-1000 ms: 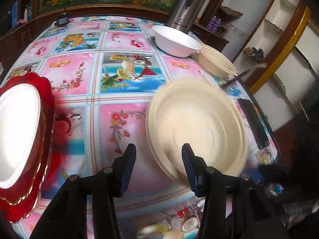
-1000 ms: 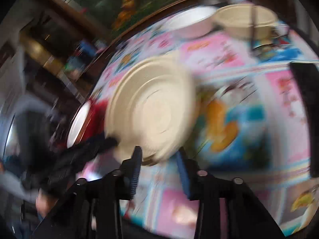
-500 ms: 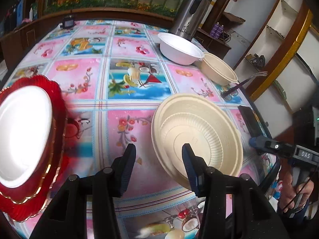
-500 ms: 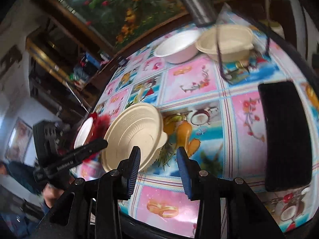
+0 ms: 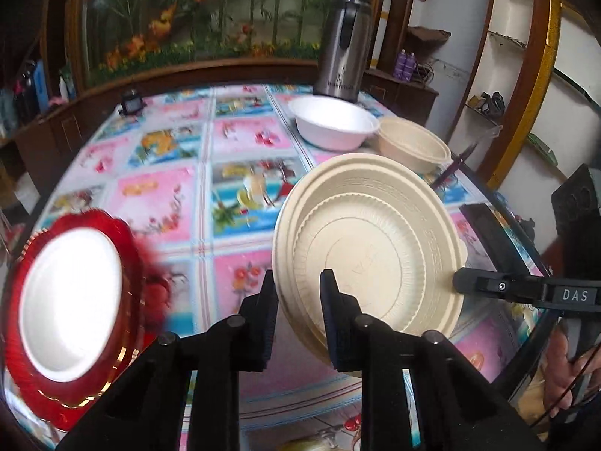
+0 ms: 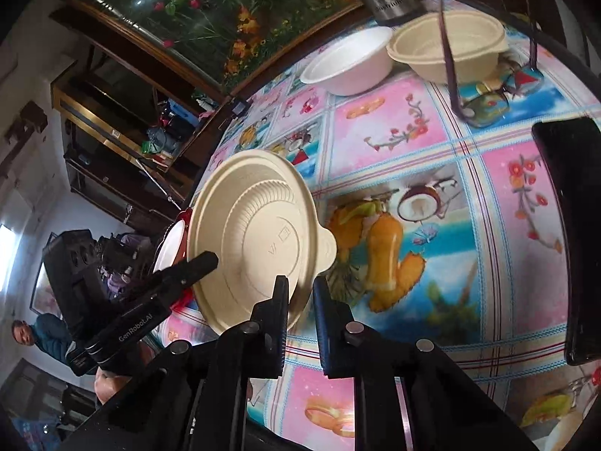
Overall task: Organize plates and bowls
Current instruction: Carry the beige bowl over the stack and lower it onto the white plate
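A beige ribbed plate [image 5: 372,248] [image 6: 255,236] hangs tilted above the flowered tablecloth, held from two sides. My left gripper [image 5: 298,300] has the plate's near rim between its fingers, and its jaws are closing on it. My right gripper [image 6: 300,297] is shut on the opposite rim. Each wrist view shows the other gripper's tip at the plate's edge. A white plate [image 5: 71,300] lies on a red scalloped plate [image 5: 150,267] at the left. At the far right of the table a white bowl [image 5: 334,124] [image 6: 349,64] stands next to a beige bowl [image 5: 413,146] [image 6: 450,45].
A steel flask [image 5: 342,52] stands behind the bowls. A black phone [image 6: 567,225] lies by the table's right edge, with glasses [image 6: 484,105] near the beige bowl. A small dark object [image 5: 131,103] sits at the far left. A person [image 6: 33,338] is beyond the table.
Both grippers have closed on the beige plate's rim, one on each side. The plate has come up off the tablecloth and now tilts toward the left wrist camera.
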Demonstrator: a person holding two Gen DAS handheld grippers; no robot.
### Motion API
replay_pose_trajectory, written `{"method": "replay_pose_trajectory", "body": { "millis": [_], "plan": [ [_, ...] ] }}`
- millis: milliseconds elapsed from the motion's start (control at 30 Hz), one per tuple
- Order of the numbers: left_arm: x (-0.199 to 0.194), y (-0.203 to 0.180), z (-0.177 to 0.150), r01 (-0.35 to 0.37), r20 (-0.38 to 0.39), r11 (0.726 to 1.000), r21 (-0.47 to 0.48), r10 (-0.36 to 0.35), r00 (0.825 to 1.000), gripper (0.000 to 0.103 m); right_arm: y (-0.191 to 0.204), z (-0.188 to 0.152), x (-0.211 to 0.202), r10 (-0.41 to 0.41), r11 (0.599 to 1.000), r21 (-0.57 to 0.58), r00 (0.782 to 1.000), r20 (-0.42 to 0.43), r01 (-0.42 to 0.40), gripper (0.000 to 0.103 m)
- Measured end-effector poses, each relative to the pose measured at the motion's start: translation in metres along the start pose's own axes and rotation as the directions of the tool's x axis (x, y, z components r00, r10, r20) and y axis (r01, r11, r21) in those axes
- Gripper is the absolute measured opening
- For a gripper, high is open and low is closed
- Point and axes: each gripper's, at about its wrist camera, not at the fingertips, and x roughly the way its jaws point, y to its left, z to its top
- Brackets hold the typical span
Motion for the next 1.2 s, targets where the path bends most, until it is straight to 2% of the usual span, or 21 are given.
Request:
{"method": "replay_pose_trajectory", "body": {
  "millis": [267,433,600,933,1200],
  "plan": [
    [-0.012,0.018,0.005,-0.028,0.029,0.999,-0.034,0.029,0.999,0.023,0.020,0.014,-0.002,0.012,0.999,-0.047,1.000,0.028,-0.010,0.015],
    [-0.028,0.038,0.005,-0.054,0.061,0.996,-0.074,0.058,0.996,0.027,0.048,0.025,0.006,0.033,0.995,-0.095,0.999,0.018,-0.031,0.015],
    [-0.049,0.069,0.004,-0.090,0.091,0.987,-0.135,0.103,0.990,0.027,0.081,0.036,0.021,0.065,0.987,-0.148,0.998,-0.001,-0.064,0.015],
    [-0.081,0.142,-0.010,-0.196,0.105,0.943,-0.270,0.232,0.967,0.027,0.137,0.047,0.091,0.130,0.975,-0.168,0.986,-0.105,-0.146,0.015],
    [-0.089,0.188,-0.027,-0.241,0.068,0.901,-0.360,0.283,0.957,0.027,0.168,0.044,0.144,0.132,0.970,-0.176,0.969,-0.207,-0.170,0.015]
  ]
}}
